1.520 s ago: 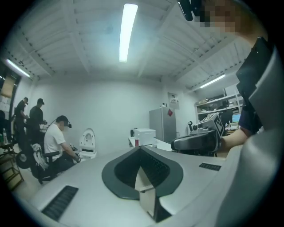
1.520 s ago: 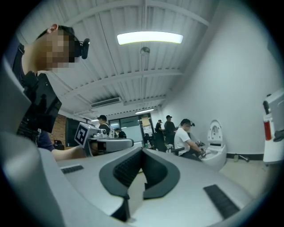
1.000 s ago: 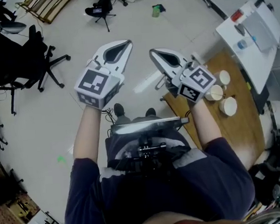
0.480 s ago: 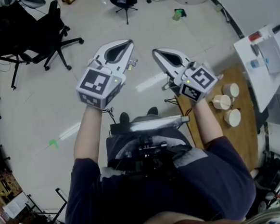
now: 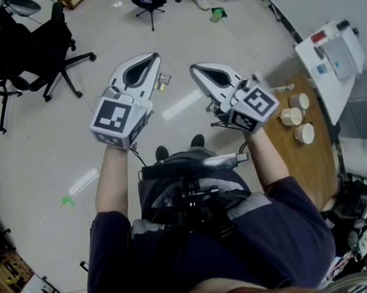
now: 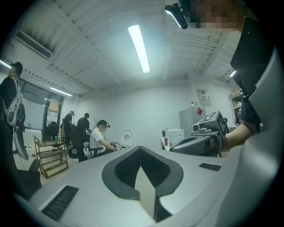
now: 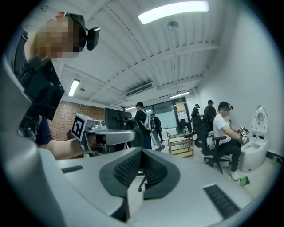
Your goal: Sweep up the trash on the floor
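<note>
Green scrap of trash (image 5: pixel 217 13) lies on the floor (image 5: pixel 45 153), well ahead of the right claw (image 5: pixel 194 68) and slightly to its right; the left claw (image 5: pixel 153 56) is farther off. Both claws are pressed together, pinching nothing.

Two tools: the left tool (image 5: pixel 151 58) and the right tool (image 5: pixel 198 70). Three cups (image 5: pixel 290 116) on one wooden counter (image 5: pixel 312 170). Two chairs (image 5: pixel 55 39) and one green scrap (image 5: pixel 217 13) on the floor (image 5: pixel 44 141). In the right gripper view, one seated person (image 7: pixel 226 128) and, as far as the small figures allow, four standing people (image 7: pixel 142 116).
</note>
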